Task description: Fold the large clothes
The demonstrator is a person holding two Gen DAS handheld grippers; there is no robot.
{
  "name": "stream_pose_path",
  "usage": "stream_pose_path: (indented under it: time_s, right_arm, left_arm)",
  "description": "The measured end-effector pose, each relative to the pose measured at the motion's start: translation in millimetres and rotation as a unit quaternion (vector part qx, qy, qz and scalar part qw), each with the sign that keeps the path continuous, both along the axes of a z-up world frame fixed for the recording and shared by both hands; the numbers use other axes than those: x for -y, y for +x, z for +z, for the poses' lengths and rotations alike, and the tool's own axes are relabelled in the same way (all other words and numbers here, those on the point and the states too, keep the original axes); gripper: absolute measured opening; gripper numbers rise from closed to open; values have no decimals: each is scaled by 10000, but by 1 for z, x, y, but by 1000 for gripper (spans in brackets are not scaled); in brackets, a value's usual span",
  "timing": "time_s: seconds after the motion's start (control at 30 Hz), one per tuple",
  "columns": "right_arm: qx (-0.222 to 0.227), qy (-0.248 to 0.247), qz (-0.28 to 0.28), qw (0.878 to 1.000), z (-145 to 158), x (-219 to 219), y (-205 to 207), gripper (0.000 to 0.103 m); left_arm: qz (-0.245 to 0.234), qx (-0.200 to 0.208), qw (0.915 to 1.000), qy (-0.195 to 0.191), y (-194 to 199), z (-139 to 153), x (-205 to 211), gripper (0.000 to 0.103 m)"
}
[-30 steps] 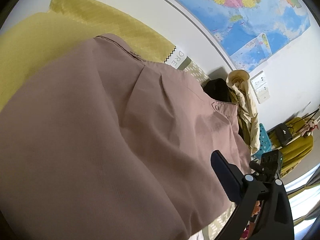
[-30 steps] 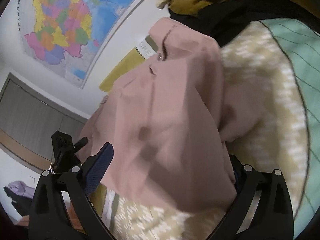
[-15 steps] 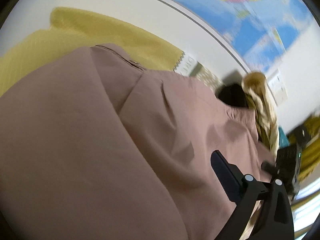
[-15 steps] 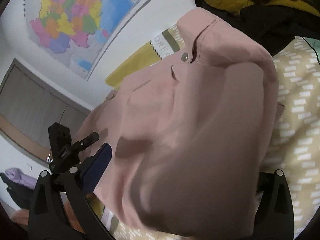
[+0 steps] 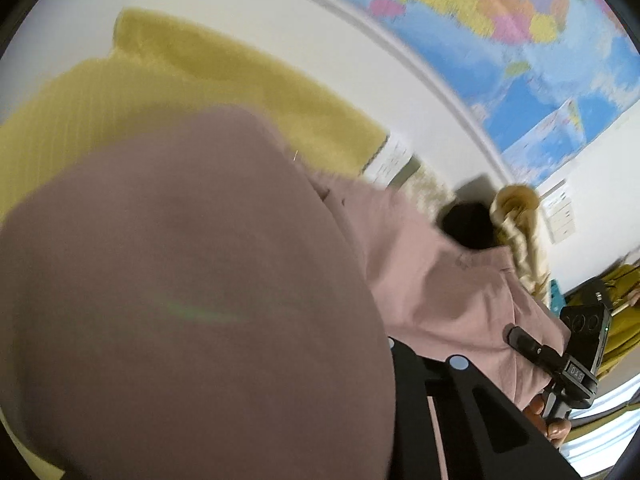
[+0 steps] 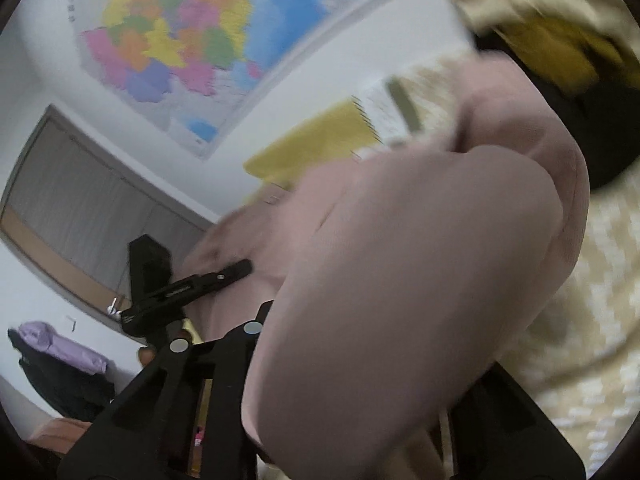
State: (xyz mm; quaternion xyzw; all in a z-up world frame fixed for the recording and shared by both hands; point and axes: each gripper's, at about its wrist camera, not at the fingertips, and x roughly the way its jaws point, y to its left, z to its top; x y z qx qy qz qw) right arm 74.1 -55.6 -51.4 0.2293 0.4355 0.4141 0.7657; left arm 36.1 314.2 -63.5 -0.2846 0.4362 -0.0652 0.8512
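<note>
There is one pink garment [image 5: 208, 280], big and soft, and it fills most of both views. It lies on the bed [image 6: 592, 320], from the near edge toward the far edge by the wall. There are two grippers. The left gripper [image 5: 400, 364] has just been closing, and its jaws now pinch a fold of the pink cloth that bulges up over them. The right gripper [image 6: 360, 384] has just been closing too, and its jaws pinch another thick fold of the same cloth. Each gripper also shows in the other one's view as a black tool beside the cloth. The bed has one cream cover with small white marks. One yellow blanket [image 5: 200, 76] lies at the far edge of the bed, against the wall. One pile of other clothes [image 6: 560, 32], cream, mustard and black, sits at the far corner of the bed. The wall [image 5: 280, 12] is white. One big map [image 6: 192, 28] in many colours hangs on it. One grey door [image 6: 80, 192] stands in the wall to the side. One purple cloth [image 6: 52, 340] lies on something dark and low near that door. Both views are blurry.
</note>
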Motion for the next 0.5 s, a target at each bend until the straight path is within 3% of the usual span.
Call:
stream_pose_path:
  time_s: [0.2,0.33,0.5]
  right_arm:
    - [610,200,187,9978,70,-42,29,21]
    - [1053,246,367,9935,117,-95,59,20]
    - [1405,476,543,9875,152,-162,92,18]
  left_arm:
    - [182,560,9968,533,22,64,-34,14]
    - [517,796,9920,827,39,102,-73,14]
    - [1194,1147,9780,1272,52,150,-141,14]
